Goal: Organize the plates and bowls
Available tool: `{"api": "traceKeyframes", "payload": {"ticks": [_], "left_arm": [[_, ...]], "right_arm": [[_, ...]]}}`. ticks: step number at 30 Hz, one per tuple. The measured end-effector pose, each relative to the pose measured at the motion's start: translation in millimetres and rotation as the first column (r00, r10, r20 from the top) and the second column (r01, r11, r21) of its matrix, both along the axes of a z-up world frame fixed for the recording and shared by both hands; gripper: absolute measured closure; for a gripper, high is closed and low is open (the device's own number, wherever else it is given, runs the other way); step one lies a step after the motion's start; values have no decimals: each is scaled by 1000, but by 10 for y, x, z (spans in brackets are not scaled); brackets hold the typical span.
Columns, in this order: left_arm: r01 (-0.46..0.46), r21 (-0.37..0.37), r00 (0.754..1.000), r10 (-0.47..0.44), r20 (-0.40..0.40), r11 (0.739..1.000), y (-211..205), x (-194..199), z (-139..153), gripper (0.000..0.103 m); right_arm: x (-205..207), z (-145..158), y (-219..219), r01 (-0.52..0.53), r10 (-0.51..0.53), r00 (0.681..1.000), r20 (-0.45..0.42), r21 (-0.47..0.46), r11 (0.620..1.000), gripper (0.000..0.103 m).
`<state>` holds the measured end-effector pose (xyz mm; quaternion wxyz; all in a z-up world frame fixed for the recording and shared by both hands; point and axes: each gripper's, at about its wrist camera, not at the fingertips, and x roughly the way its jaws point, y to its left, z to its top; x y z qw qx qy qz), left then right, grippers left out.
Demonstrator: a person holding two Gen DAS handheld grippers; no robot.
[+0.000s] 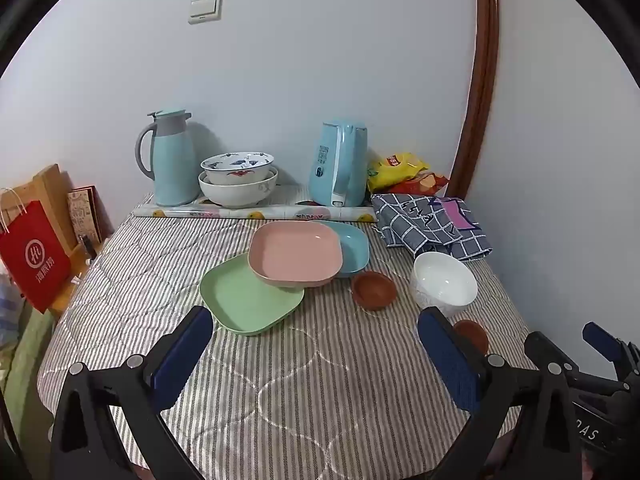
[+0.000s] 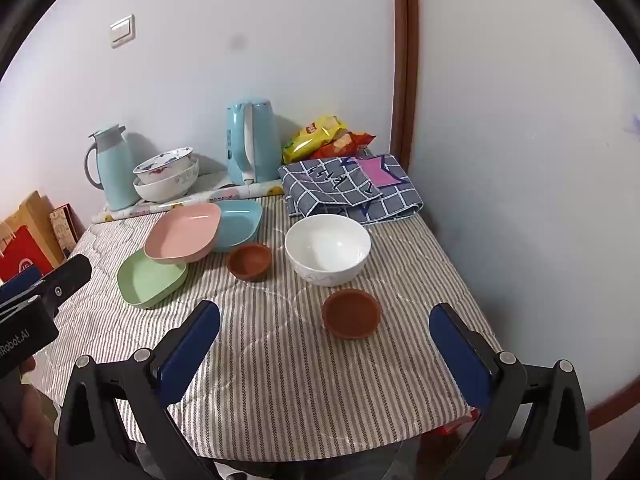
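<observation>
On a table draped in a striped quilted cloth [image 2: 280, 380], three square plates lay in an overlapping cluster: a pink plate [image 1: 295, 254] rested partly on a green plate [image 1: 250, 300] in front and partly over a blue plate [image 1: 354, 246] behind it. To their right sat a small brown bowl [image 2: 249, 261], a large white bowl [image 2: 327, 255] just beyond it, and a second small brown bowl [image 2: 351, 313] nearer the front edge, each standing upright and apart from the others. Both hand-held tools hovered above the near edge, angled downward; the left gripper [image 1: 316, 344] had its blue-padded fingers spread wide with nothing between them, and the right gripper [image 2: 325, 344] was likewise fully apart and empty, the nearer brown bowl showing beyond its gap. Along the back wall, two patterned bowls [image 1: 238, 178] were stacked on a fruit-printed mat [image 1: 256, 212] between a pale blue thermos jug [image 1: 170, 158] and a blue electric kettle [image 1: 340, 164]. Snack bags [image 2: 326, 138] and a folded checked cloth [image 2: 348, 188] occupied the far right corner. Paper shopping bags [image 1: 34, 240] stood off the table's left side.
</observation>
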<state>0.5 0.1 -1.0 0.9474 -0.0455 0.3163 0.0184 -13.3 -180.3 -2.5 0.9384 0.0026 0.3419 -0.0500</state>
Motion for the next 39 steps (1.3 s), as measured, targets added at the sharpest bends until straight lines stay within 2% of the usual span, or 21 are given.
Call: {"api": "traceKeyframes", "payload": {"ticks": [4,12,39], "left_arm": [[-1,25,1000,1,-26,1000,-108,88,22,0],[2,7,1000,-2,13,1000,-59,-32,44,0],[1,11,1000,-1,19,1000,-43,-50,56,0]], "right_arm": [[-10,18,-8,1,-1,1000,3,5,1000,0],[-16,67,-39,6,-6,1000,3,10,1000,0],[-73,112,-20,17,-17,1000,17,19,1000,0]]}}
